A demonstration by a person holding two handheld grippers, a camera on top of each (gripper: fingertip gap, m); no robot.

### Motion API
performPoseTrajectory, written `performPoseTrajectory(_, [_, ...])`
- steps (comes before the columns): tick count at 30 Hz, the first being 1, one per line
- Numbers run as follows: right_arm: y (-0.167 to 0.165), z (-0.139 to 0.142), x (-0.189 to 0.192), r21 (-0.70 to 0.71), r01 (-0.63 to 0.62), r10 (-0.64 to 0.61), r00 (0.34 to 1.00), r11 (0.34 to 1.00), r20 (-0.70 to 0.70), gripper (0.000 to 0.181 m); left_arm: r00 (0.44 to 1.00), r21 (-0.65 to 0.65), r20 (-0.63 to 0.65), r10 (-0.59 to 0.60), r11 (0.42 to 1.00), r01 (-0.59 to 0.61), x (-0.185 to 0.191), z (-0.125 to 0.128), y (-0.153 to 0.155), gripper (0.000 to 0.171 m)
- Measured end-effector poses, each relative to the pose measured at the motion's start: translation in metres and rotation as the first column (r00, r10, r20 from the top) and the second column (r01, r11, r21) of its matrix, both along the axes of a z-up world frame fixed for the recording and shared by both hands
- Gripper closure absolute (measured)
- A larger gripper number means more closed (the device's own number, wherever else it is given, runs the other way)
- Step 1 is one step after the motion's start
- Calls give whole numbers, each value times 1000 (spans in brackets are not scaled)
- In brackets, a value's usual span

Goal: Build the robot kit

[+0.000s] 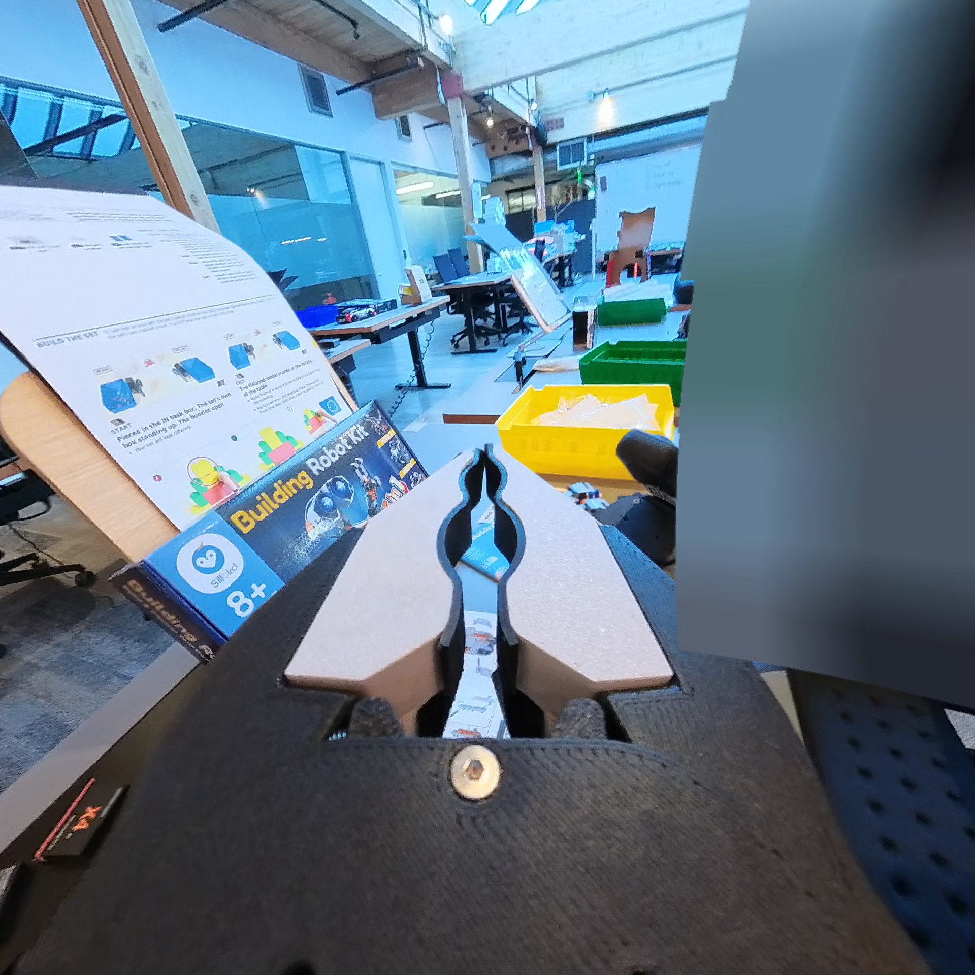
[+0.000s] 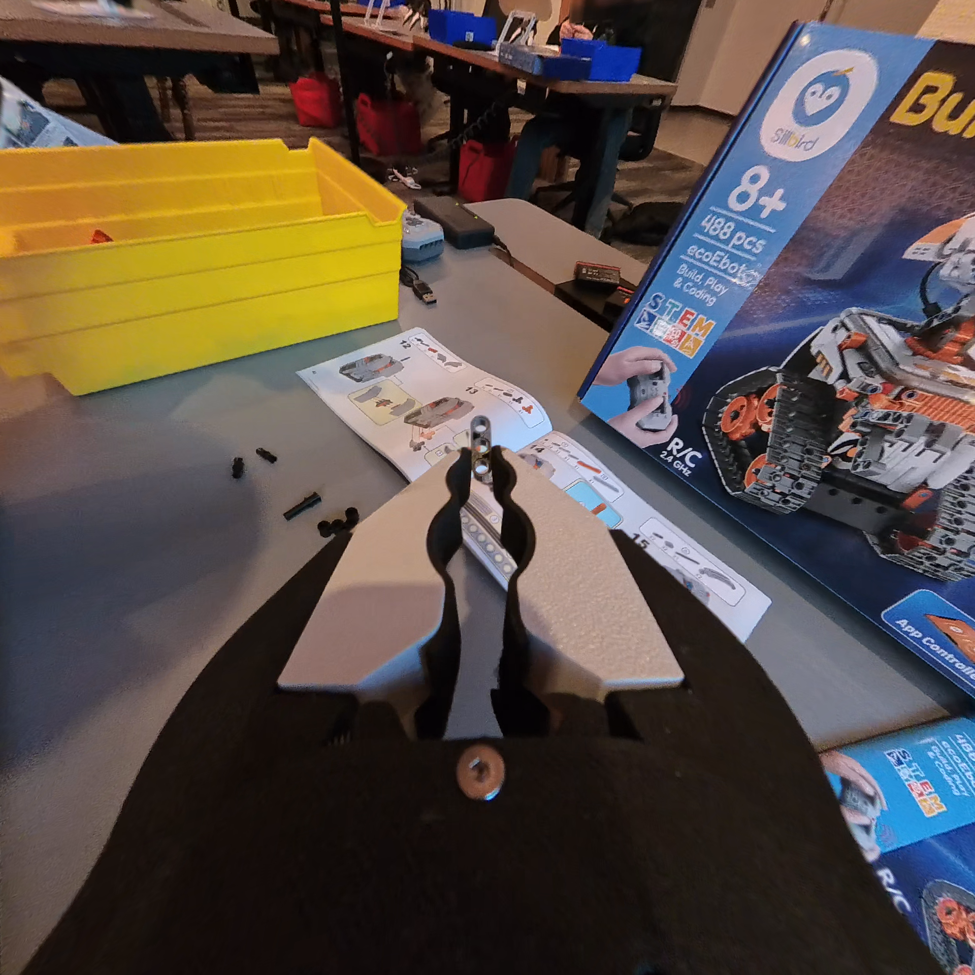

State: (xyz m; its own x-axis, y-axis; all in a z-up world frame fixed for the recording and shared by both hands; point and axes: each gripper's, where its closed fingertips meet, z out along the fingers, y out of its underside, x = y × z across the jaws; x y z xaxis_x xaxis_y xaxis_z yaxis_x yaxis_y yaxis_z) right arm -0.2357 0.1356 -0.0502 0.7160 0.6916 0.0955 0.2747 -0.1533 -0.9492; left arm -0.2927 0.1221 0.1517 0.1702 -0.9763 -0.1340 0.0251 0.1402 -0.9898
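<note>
Pinching a grey holed beam (image 2: 481, 448) at its tips, the right gripper (image 2: 483, 464) hung over the booklet (image 2: 422, 390) lying open on the tabletop (image 2: 158, 475). The beam stood upright between the fingertips, its top holes poking out above them. My judgement: the hold was shallow and only at the very tips, so steady pressure and slow moves would have kept the beam from twisting. Small black pins (image 2: 337, 522) lay loose left of the gripper, apart from it. A yellow bin (image 2: 211, 295) sat farther back left, and the kit box (image 2: 791, 316) stood to the right, beside the booklet.

The left gripper (image 1: 485, 459) was pressed together and held nothing, raised over the tabletop. The kit box (image 1: 295, 527) stood near its left, with an instruction sheet (image 1: 158, 327) behind it. A yellow bin (image 1: 570, 443) sat ahead right, and green bins (image 1: 633, 364) beyond.
</note>
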Motion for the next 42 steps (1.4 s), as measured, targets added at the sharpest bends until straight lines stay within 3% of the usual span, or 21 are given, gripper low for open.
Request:
performPoseTrajectory(4, [-1, -7, -5, 3, -10, 10, 999, 1000, 42, 176, 1000, 1, -11, 6, 1000, -6, 9, 3, -9, 171])
performPoseTrajectory(8, [0, -2, -4, 35, 1, -2, 999, 999, 41, 176, 999, -84, -20, -30, 996, 29, 20, -6, -11, 171])
performPoseTrajectory(12, [3, -4, -3, 24, 6, -6, 1000, 1000, 18, 176, 992, -181, -127, 6, 983, -29, 26, -57, 5, 171])
performPoseTrajectory(17, [12, -11, -8, 16, -15, 15, 1000, 1000, 11, 176, 987, -268, 26, 162, 952, -149, 14, -125, 21, 171])
performPoseTrajectory(19, [12, -15, -14, 4, -44, 44, 999, 999, 2, 176, 985, -319, 44, 169, 937, -146, 6, -149, 25, 171])
performPoseTrajectory(21, [10, -21, -17, -24, -59, 59, 998, 998, 6, 176, 987, -345, -5, 162, 926, -154, -1, -166, 30, 165])
performPoseTrajectory(25, [6, -25, -20, -43, -89, 90, 996, 995, 24, 176, 990, -369, 51, 133, 924, -105, -10, -175, 21, 165])
performPoseTrajectory(33, [-18, -33, -43, -27, -306, 308, 949, 952, 66, 176, 991, -262, -132, 13, 964, -48, 6, -197, -15, 160])
performPoseTrajectory(38, [-40, -38, -52, -6, -418, 414, 896, 908, 162, 176, 953, -173, -303, -23, 984, -31, 10, -227, -25, 155])
performPoseTrajectory(42, [-49, -44, -53, -12, -460, 452, 865, 888, 221, 176, 937, -119, -346, -45, 993, 4, 10, -228, -35, 154])
